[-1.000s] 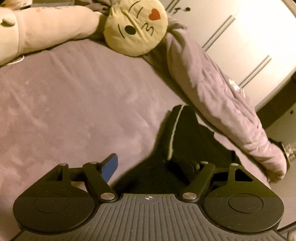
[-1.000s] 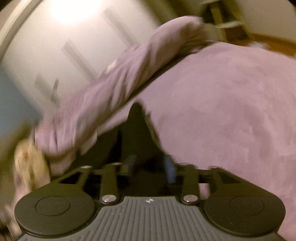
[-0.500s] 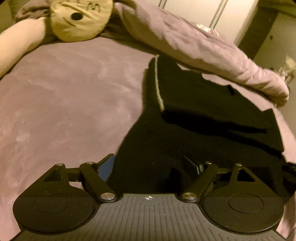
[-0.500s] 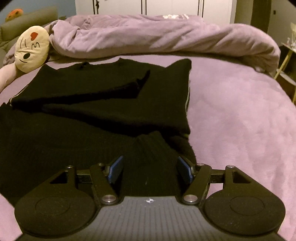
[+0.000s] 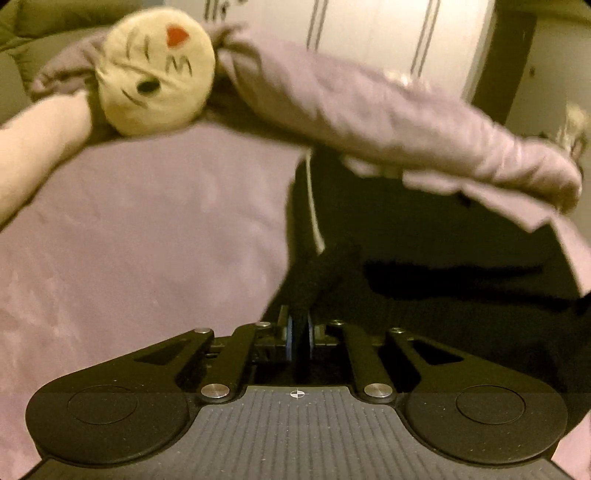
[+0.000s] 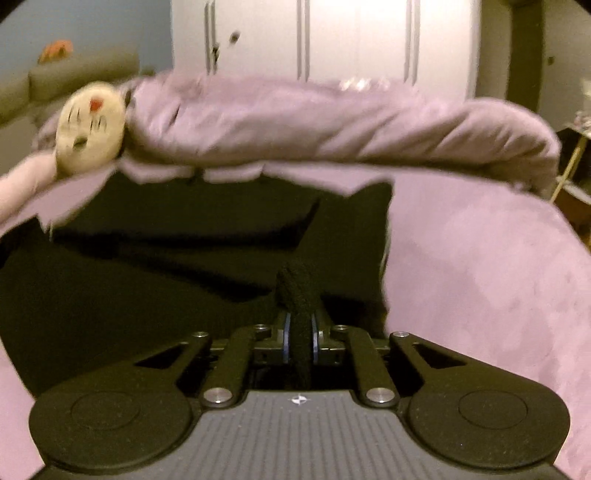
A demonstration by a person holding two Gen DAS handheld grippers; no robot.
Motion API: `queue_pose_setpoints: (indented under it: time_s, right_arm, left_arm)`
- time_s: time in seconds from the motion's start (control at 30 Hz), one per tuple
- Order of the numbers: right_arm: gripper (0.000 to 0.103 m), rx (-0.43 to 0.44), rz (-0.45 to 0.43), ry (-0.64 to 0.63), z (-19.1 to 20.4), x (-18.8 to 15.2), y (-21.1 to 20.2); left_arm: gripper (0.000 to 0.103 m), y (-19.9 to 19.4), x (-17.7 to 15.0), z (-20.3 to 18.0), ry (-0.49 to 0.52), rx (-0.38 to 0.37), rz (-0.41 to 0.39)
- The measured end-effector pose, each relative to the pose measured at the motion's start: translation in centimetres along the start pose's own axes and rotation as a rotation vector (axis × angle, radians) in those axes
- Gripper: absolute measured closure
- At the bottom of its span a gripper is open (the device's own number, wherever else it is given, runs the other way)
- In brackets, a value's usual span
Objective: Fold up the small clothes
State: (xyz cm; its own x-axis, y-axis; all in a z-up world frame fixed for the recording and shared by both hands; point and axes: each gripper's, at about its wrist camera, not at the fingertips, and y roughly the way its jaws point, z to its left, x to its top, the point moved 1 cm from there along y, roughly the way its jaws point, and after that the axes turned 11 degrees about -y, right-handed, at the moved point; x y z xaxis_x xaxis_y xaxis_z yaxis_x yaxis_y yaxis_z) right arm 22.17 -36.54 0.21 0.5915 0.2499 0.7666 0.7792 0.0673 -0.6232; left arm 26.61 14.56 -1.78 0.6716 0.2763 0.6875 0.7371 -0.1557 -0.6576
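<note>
Black knit garment [image 6: 177, 280] pinched at its near hem, a bunch of fabric clamped in each gripper.
Spread on the mauve bedspread [image 5: 147, 240] ahead of both tools, the soft ribbed knit is nipped by the just-closed left gripper [image 5: 299, 328] and right gripper [image 6: 299, 332]; an even, level lift of both corners is advised toward the rumpled duvet [image 6: 332, 125] and plush toy [image 5: 155, 74] beyond.

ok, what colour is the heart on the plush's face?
Red heart on the plush; clearest in the left wrist view.
</note>
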Motion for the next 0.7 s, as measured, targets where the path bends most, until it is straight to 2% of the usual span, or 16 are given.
queue_pose_setpoints:
  time_s: [0.07,0.2,0.27,0.3,0.37,0.4,0.43,0.47,0.5,0.53,0.57,0.6,0.63,0.7]
  right_arm:
    - [0.093,-0.031,-0.063,0.043,-0.9,1.0,-1.1]
    - [0.093,-0.095,-0.139,0.1,-2.6,2.2,-2.2]
    - [0.093,-0.125,-0.137,0.124,-3.2,2.2,-1.8]
    - [0.093,-0.149,-0.124,0.124,-3.3,2.1,-1.2]
    - [0.09,-0.203,-0.084,0.126,-3.3,1.3,0.1]
    - [0.087,-0.238,-0.052,0.136,-3.4,1.0,0.8]
    - [0.086,-0.258,-0.013,0.147,-3.5,0.5,1.4]
    - [0.085,-0.25,0.009,0.172,-3.7,-0.1,1.6]
    - [0.078,-0.229,0.019,0.204,-4.0,-0.7,1.6]
    - [0.067,-0.207,0.027,0.24,-4.2,-1.3,1.4]
    - [0.059,-0.2,0.03,0.264,-4.4,-1.9,1.0]
    - [0.044,-0.196,0.033,0.291,-4.5,-2.6,0.5]
    - [0.04,-0.183,0.034,0.322,-4.6,-3.4,-0.1]
    - [0.039,-0.155,0.037,0.382,-4.7,-5.1,-1.3]
  left_arm:
    - [0.094,-1.3,0.8,0.2,-0.035,-0.027,-0.063]
    - [0.094,-2.7,2.1,0.1,-0.079,-0.023,-0.171]
    - [0.093,-2.3,2.4,0.1,-0.111,-0.005,-0.175]
    - [0.092,-1.9,2.3,0.1,-0.114,0.03,-0.175]
    - [0.085,-0.9,1.8,0.1,-0.102,0.126,-0.19]
    - [0.071,-0.6,1.4,0.2,-0.1,0.172,-0.184]
    - [0.059,-0.2,1.0,0.5,-0.099,0.172,-0.15]
    - [0.053,0.1,0.7,0.7,-0.105,0.152,-0.114]
    - [0.043,0.3,0.2,1.0,-0.109,0.138,-0.076]
    - [0.035,0.3,-0.4,1.2,-0.108,0.135,-0.05]
    - [0.031,0.1,-0.9,1.5,-0.113,0.132,-0.038]
    - [0.024,0.0,-1.4,2.0,-0.128,0.123,-0.027]
    - [0.021,-0.1,-2.0,2.5,-0.159,0.103,-0.005]
    - [0.021,-0.2,-3.0,3.7,-0.242,0.04,0.061]
